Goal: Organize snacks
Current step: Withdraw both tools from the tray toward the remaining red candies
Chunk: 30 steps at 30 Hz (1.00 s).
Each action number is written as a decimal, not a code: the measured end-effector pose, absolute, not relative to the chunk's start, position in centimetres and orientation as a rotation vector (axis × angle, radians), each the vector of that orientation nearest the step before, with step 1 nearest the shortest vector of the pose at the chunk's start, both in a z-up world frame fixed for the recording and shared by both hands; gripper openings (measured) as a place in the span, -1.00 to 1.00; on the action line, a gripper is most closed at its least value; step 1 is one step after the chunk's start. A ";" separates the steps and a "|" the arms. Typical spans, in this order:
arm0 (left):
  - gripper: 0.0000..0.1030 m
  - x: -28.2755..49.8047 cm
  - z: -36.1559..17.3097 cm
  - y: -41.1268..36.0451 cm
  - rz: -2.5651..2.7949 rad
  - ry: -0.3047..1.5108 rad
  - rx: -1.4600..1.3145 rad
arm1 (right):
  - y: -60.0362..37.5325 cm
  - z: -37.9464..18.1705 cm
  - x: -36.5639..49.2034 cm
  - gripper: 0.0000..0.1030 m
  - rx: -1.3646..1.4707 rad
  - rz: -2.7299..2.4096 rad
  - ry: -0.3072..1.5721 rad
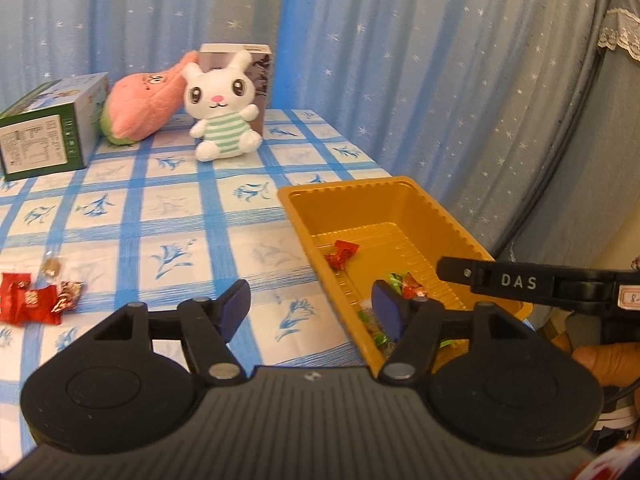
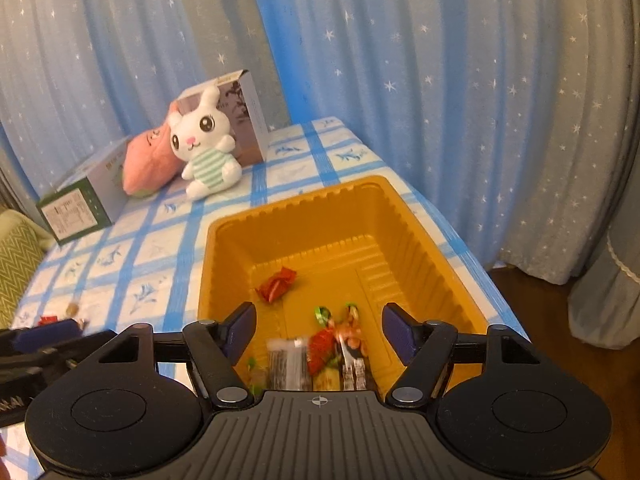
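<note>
Holding one red candy (image 2: 276, 285), one tray (image 2: 412, 216).

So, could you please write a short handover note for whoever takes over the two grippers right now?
Left gripper: open, nothing between its fingers, over the table beside the tray's left wall.
Right gripper: open, empty, over the near end of the gold tray.
Done: one red candy lies mid-tray; several more wrapped snacks are piled at the near end.
Left: red packets and a small round candy still lie on the checked tablecloth, to the left of the tray. Move them into the tray.
The plush rabbit and boxes at the back look untouched.
</note>
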<state>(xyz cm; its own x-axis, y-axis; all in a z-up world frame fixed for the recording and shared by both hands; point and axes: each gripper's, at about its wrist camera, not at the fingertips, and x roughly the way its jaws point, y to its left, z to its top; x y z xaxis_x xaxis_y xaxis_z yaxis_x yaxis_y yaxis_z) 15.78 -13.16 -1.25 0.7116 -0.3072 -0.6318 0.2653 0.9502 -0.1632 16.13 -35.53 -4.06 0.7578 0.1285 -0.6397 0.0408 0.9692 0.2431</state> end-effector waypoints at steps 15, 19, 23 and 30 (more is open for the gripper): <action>0.63 10.6 0.3 -7.4 -0.208 0.707 -0.080 | -29.3 -3.3 10.5 0.35 0.211 0.107 0.755; 0.66 9.3 0.9 -5.3 -0.177 0.703 -0.087 | -26.6 -2.9 9.5 0.35 0.186 0.156 0.753; 0.67 8.0 1.4 -3.1 -0.147 0.699 -0.098 | -23.9 -2.7 8.7 0.35 0.154 0.204 0.751; 0.67 6.5 2.0 0.6 -0.082 0.690 -0.095 | -19.6 -2.3 8.2 0.35 0.102 0.277 0.743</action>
